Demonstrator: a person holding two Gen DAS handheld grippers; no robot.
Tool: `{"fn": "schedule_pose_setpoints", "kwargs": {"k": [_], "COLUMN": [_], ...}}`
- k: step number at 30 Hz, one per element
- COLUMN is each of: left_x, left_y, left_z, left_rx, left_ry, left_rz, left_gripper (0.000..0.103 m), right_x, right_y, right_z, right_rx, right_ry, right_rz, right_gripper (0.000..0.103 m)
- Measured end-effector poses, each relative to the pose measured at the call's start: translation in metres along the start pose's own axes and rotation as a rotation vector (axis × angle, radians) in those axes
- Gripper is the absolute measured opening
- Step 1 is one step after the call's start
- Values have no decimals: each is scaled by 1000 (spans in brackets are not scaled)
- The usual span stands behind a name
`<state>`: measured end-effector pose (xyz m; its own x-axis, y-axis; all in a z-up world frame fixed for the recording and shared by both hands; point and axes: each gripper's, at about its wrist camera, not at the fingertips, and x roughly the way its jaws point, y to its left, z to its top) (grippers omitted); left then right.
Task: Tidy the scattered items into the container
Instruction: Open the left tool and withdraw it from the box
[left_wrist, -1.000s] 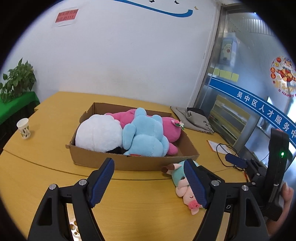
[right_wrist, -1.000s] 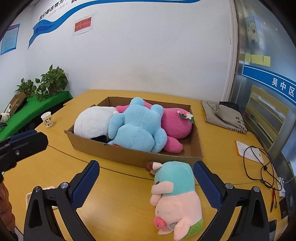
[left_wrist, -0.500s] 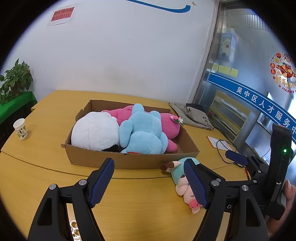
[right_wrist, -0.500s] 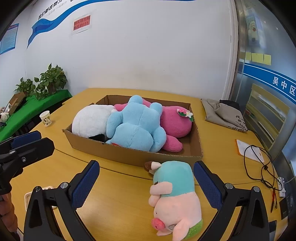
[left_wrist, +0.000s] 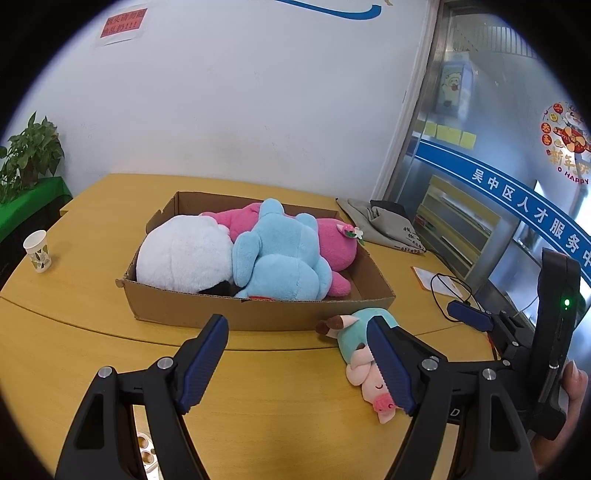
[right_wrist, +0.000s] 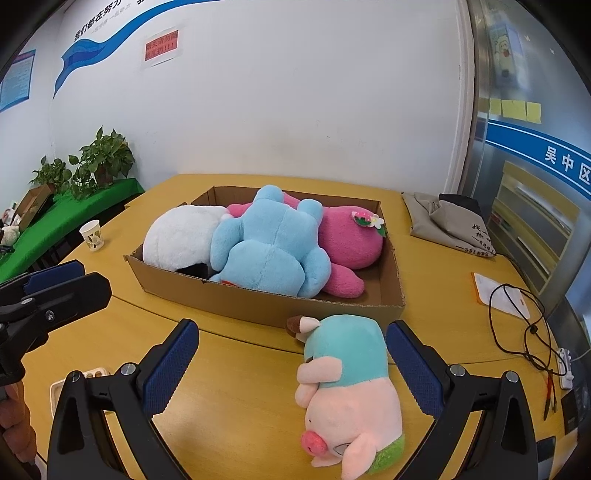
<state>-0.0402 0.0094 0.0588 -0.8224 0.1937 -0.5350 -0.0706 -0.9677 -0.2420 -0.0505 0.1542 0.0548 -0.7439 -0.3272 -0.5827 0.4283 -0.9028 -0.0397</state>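
Note:
A brown cardboard box (left_wrist: 258, 314) (right_wrist: 266, 302) stands mid-table, holding a white plush (left_wrist: 181, 254), a blue plush (left_wrist: 284, 254) and a pink plush (left_wrist: 332, 247). A pig plush in a teal top (right_wrist: 343, 373) (left_wrist: 351, 336) lies on the table just in front of the box's near right corner. My right gripper (right_wrist: 291, 365) is open. The pig lies between its fingers, close to the right finger (right_wrist: 413, 365), with neither pad pressing on it. My left gripper (left_wrist: 295, 358) is open and empty, to the left of the pig and facing the box's front wall.
A paper cup (left_wrist: 37, 251) stands at the table's left. A grey cloth bag (left_wrist: 384, 225), a paper sheet (right_wrist: 495, 291) and a black cable (right_wrist: 524, 321) lie at the right. A small white tray (right_wrist: 74, 380) sits near the front. Plants (right_wrist: 99, 162) stand on a green-covered side table.
The left gripper has drifted slightly, so the box and cup sit a little further left in its view. The right gripper and the pig have not moved. Both jaws stand as before.

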Motion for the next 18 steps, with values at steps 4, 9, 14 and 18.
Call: {"fn": "schedule_pose_setpoints", "kwargs": {"k": [4, 9, 14, 18], "left_x": [5, 12, 19, 27], "left_y": [-2, -9, -13, -12], "left_z": [-1, -3, -4, -8], "left_rx": [-10, 7, 23, 19], "left_ry": [9, 23, 40, 72], "left_rz": [-2, 5, 5, -1], "left_gripper": [77, 77, 77, 77], "right_x": [0, 2, 4, 10], "right_y": [-4, -9, -19, -37], "right_z": [-2, -6, -9, -18], "right_rx": [9, 16, 37, 67], "right_ry": [1, 6, 9, 16], "right_rz": [5, 10, 8, -8], "right_gripper": [103, 103, 103, 103]}}
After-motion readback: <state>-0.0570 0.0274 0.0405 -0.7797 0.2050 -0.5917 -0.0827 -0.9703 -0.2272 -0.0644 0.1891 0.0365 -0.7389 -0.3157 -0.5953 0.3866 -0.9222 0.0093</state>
